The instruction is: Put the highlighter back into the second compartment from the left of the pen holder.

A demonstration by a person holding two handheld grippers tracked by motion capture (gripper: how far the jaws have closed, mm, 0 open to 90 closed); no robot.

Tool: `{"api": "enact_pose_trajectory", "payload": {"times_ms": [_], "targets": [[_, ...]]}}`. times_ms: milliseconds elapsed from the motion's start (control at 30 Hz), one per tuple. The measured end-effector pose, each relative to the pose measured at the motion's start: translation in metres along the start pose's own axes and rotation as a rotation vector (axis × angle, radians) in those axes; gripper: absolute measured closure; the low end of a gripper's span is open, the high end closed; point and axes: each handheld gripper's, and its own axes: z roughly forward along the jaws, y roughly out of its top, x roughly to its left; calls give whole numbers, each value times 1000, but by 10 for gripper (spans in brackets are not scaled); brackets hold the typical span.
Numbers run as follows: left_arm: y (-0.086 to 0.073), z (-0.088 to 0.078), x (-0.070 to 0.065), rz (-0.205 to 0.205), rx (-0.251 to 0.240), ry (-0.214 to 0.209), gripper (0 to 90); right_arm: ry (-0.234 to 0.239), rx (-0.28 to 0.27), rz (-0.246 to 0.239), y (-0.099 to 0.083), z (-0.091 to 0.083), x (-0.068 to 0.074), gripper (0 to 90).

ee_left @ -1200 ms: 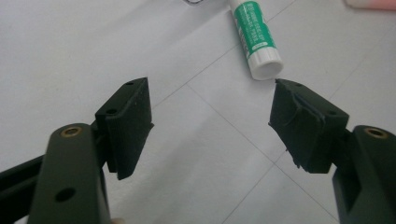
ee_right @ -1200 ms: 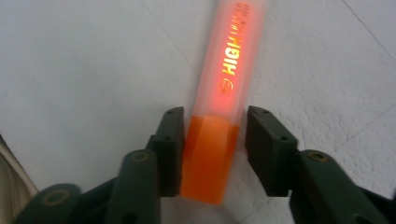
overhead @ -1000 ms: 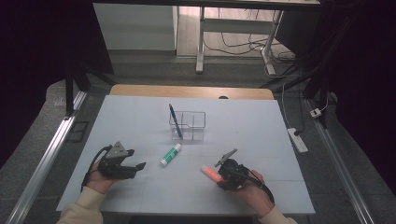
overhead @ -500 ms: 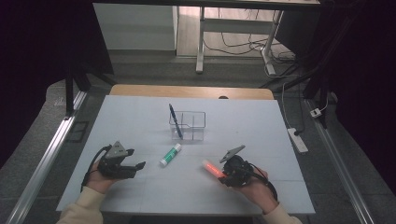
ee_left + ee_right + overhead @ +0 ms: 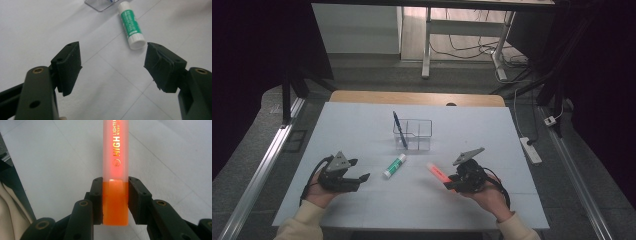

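My right gripper (image 5: 453,183) is shut on an orange highlighter (image 5: 437,173) near its orange end, and the pen sticks out toward the upper left just above the table. In the right gripper view the pads (image 5: 136,195) press both sides of the highlighter (image 5: 115,170). My left gripper (image 5: 359,170) rests open at the front left, its jaws wide apart with nothing between them (image 5: 112,67). A green-and-white glue stick (image 5: 394,165) lies on the table between the two grippers, just ahead of the left jaws (image 5: 131,26). A clear plastic organiser box (image 5: 417,134) stands behind it with a blue pen (image 5: 399,129) leaning in it.
The white table top (image 5: 362,120) has a wooden strip along its far edge. A power strip (image 5: 530,150) lies off the table's right side. Metal rails run along the left and right.
My right gripper has lifted a little with the highlighter and shifted slightly right. The left gripper, glue stick and box have stayed put.
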Motion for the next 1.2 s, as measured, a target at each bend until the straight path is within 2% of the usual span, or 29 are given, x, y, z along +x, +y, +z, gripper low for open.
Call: {"api": "enact_pose_trajectory", "payload": {"times_ms": [267, 633, 933, 1200], "targets": [[14, -4, -9, 40, -11, -25, 290, 20, -9, -44, 10, 1, 2, 670], [38, 0, -23, 110, -20, -53, 279, 78, -3, -105, 30, 4, -1, 670], [51, 9, -28, 128, -13, -82, 267, 111, 14, -165, 42, 12, -1, 670], [65, 19, -40, 201, -4, -110, 250, 131, 51, -199, 49, 18, 5, 670]]}}
